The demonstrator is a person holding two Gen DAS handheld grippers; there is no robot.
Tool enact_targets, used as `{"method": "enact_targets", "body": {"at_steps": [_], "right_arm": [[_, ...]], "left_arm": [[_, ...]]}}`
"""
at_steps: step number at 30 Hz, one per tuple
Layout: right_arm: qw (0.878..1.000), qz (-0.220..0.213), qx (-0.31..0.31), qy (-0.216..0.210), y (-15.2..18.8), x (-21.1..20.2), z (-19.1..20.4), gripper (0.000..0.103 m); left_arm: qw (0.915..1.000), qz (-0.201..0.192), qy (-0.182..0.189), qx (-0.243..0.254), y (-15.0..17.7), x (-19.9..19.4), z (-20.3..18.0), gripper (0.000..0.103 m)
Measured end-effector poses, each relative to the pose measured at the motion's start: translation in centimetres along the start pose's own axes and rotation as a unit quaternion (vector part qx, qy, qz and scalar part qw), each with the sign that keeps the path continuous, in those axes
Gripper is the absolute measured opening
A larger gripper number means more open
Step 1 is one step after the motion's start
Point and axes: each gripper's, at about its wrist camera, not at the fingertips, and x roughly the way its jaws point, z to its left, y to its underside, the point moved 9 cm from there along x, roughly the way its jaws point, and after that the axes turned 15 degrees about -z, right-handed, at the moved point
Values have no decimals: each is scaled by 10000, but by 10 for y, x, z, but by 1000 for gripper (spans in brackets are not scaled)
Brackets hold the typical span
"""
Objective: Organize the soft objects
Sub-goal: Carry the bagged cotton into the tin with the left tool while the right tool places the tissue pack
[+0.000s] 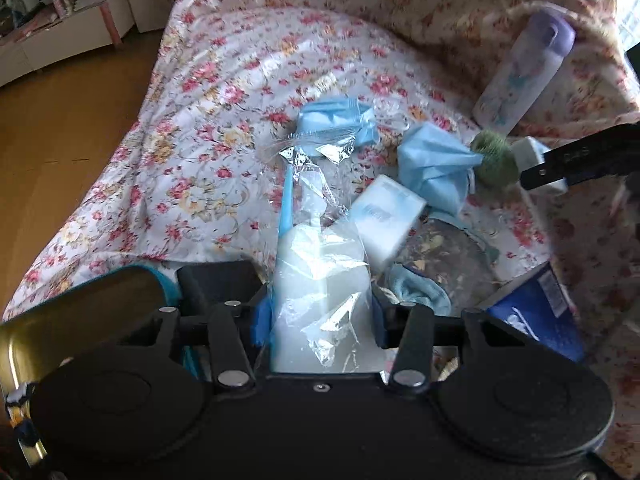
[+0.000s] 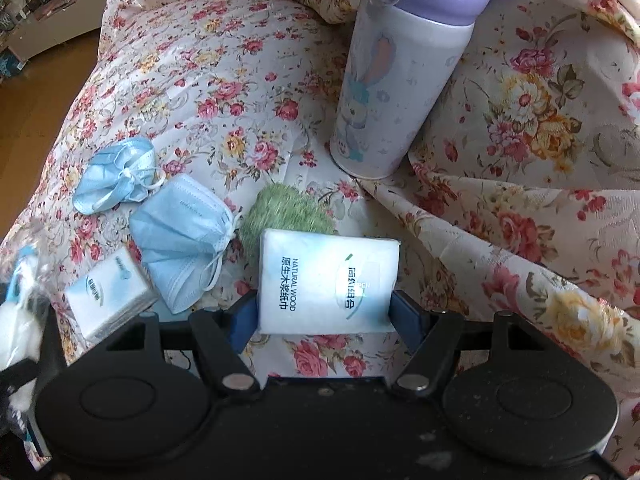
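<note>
My left gripper (image 1: 318, 312) is shut on a clear plastic bag (image 1: 320, 276) of soft white stuffing, which sticks up between its blue pads. My right gripper (image 2: 326, 314) is shut on a white tissue pack (image 2: 328, 276) with printed lettering, just above the floral bed cover (image 2: 224, 72). On the cover lie a smaller tissue pack (image 2: 110, 300), two light blue face masks (image 2: 116, 176) (image 2: 184, 236) and a fuzzy green ball (image 2: 292, 208). In the left wrist view the same small pack (image 1: 386, 216), masks (image 1: 340, 120) (image 1: 434, 168) and ball (image 1: 492, 156) lie ahead.
A white bottle with a purple lid (image 2: 404, 72) stands behind the ball against a bunched floral cloth (image 2: 540, 200). A dark blue box (image 1: 536, 312) and a shiny metal tin (image 1: 80, 312) lie near my left gripper. The wooden floor (image 1: 60, 140) lies left of the bed.
</note>
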Motion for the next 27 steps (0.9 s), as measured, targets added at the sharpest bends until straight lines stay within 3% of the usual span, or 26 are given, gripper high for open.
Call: {"method": "enact_targets", "body": {"at_steps": [12,15,17,27], "right_arm": [[9960,-759,-454,-80,-2,-19,17,70],[9900,-1180,-772,31,2,-35,33,69],[9873,-1441,-671,-36,7,-50,43,70],[9808,-1743,-778,-406,55,-126,121,70]], "left_arm": [[9985,-221,-271,-427,29,-47,49,47],[9973,-235,-332,-618,39,-56,70,47],[9962,-218,-402,-739,46,-61,85,47],[9909,-346,-745,-1069,67,-85,144,47]]}}
